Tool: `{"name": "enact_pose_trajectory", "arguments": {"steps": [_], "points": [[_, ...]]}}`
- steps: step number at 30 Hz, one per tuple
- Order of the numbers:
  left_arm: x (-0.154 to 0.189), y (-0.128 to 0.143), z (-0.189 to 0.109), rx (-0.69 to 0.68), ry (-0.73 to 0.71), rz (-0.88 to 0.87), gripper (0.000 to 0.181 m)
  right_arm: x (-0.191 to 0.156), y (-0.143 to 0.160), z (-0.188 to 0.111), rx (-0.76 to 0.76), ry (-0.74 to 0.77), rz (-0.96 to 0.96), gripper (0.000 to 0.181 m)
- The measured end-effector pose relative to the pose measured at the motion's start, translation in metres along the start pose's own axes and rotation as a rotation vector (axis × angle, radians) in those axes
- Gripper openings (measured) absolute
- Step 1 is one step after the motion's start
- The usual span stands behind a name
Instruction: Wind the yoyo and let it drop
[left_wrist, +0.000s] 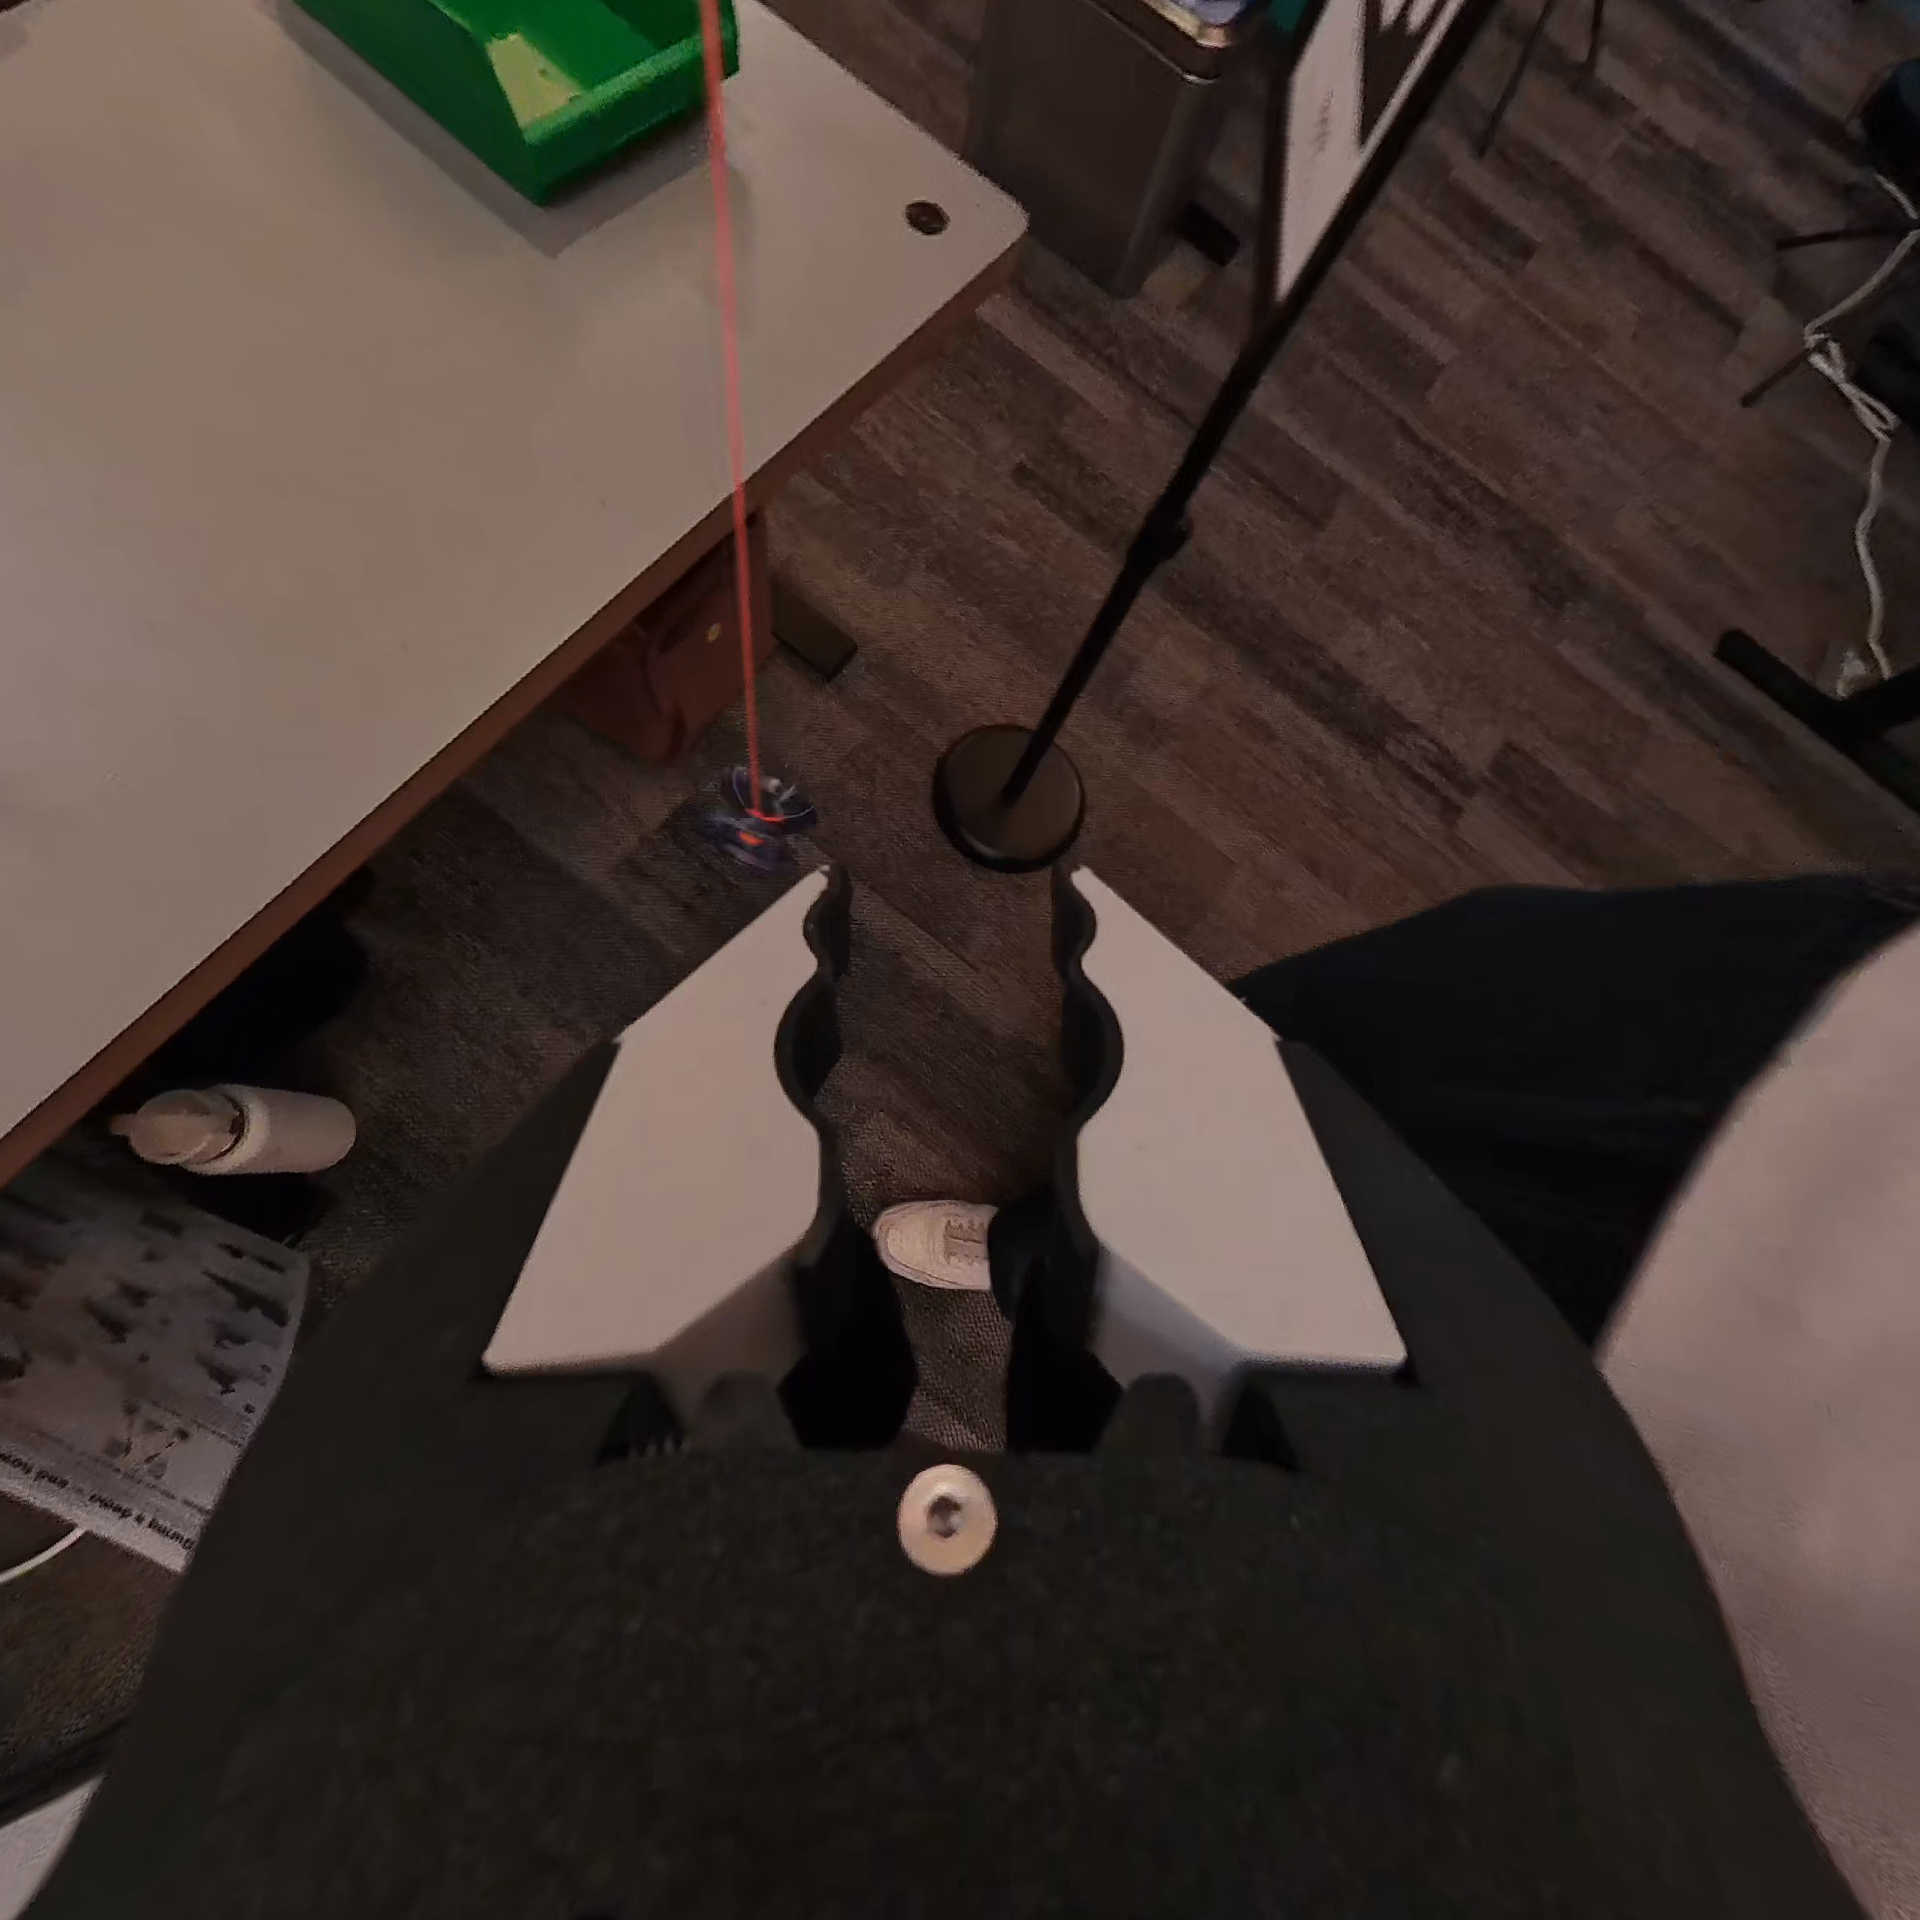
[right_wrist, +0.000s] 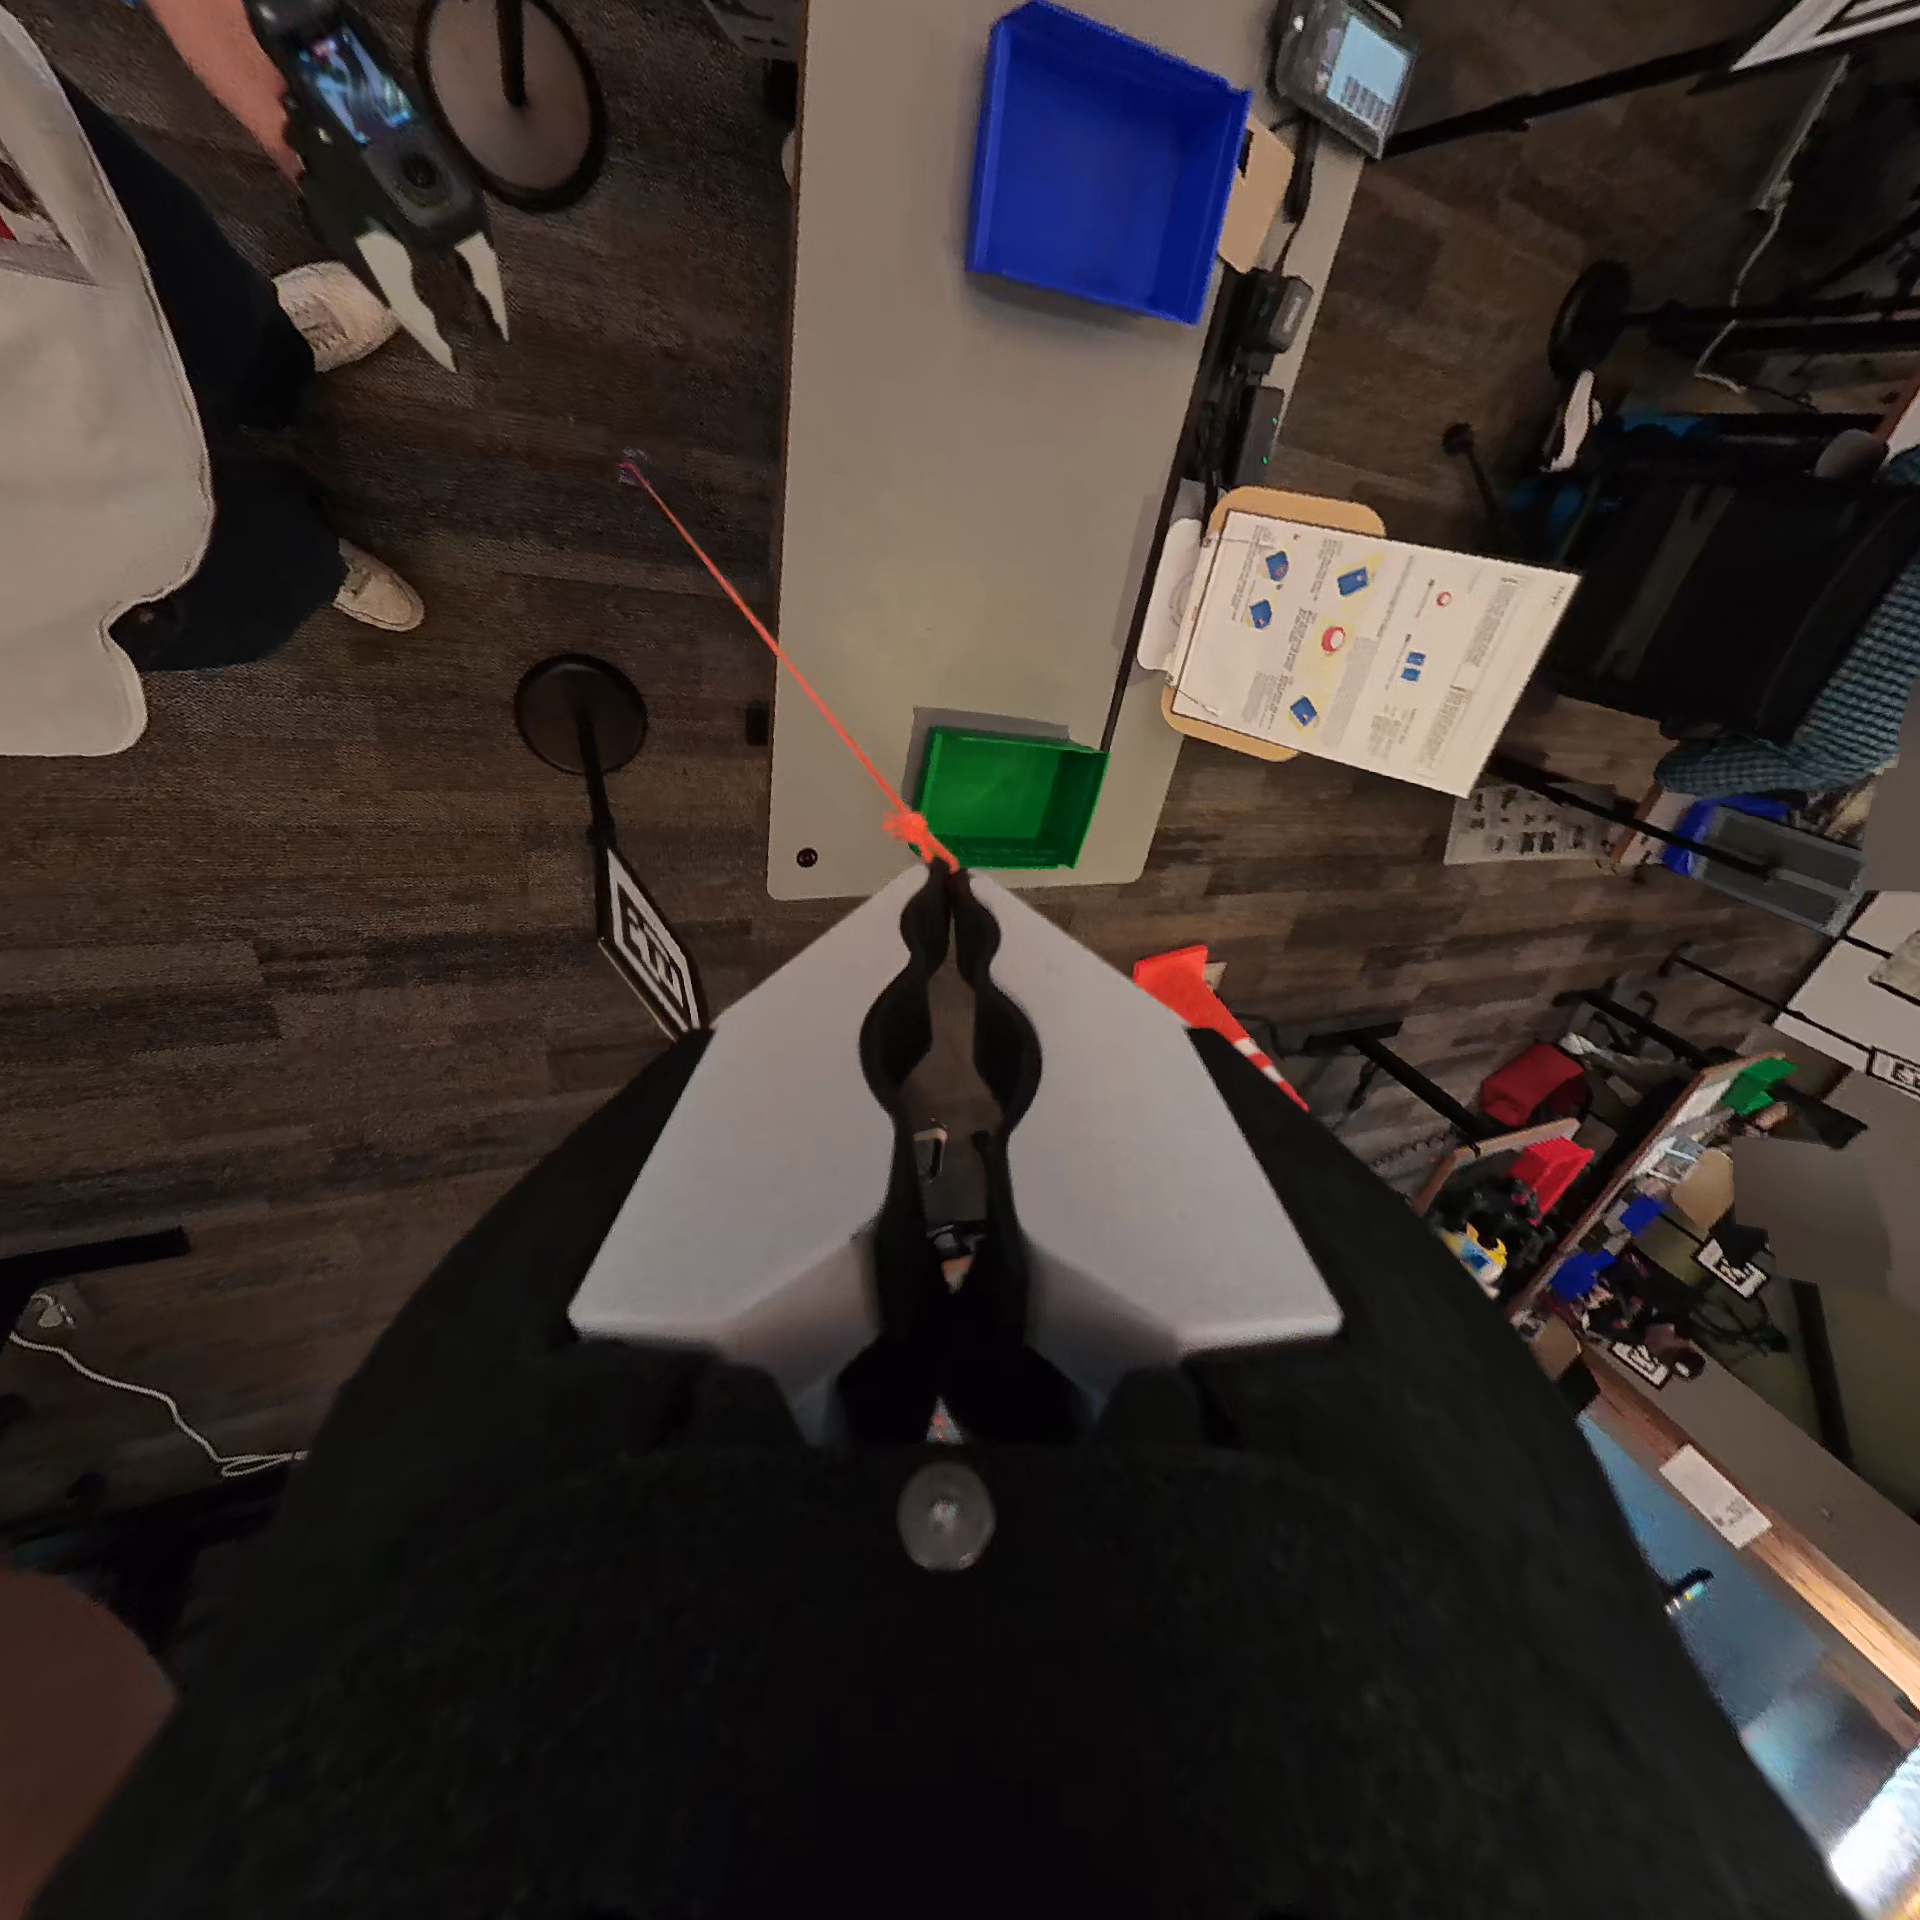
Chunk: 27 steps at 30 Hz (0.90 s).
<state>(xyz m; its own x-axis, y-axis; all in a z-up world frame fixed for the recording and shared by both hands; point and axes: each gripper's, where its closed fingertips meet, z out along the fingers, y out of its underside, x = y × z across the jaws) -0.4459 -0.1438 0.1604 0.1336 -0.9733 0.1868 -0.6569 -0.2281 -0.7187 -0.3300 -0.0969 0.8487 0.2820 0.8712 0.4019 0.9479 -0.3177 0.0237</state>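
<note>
My right tongs (right_wrist: 948, 876) clamp the knotted end of the red string (right_wrist: 774, 649) high beside the counter (right_wrist: 966, 520) so the yoyo (left_wrist: 755, 816) hangs free near the floor, while my left tongs (left_wrist: 945, 894) wait apart, empty, just beside it.
</note>
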Motion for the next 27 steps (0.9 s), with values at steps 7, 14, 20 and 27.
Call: {"name": "enact_pose_trajectory", "arguments": {"steps": [7, 14, 20, 27], "points": [[-0.025, 0.044, 0.073, -0.077, 0.030, -0.049, 0.059, 0.007, -0.009, -0.055, -0.019, 0.024, 0.016, 0.000], [-0.012, 0.090, 0.118, -0.166, 0.112, 0.042, 0.083, 0.005, -0.025, -0.093, 0.028, 0.039, 0.006, 0.000], [0.016, 0.112, 0.151, -0.188, 0.254, -0.026, 0.056, -0.005, -0.029, -0.110, 0.041, 0.046, -0.012, 0.000], [0.038, 0.106, 0.153, -0.105, 0.305, -0.050, 0.032, -0.005, -0.011, -0.113, 0.020, 0.056, 0.018, 0.000]]}}
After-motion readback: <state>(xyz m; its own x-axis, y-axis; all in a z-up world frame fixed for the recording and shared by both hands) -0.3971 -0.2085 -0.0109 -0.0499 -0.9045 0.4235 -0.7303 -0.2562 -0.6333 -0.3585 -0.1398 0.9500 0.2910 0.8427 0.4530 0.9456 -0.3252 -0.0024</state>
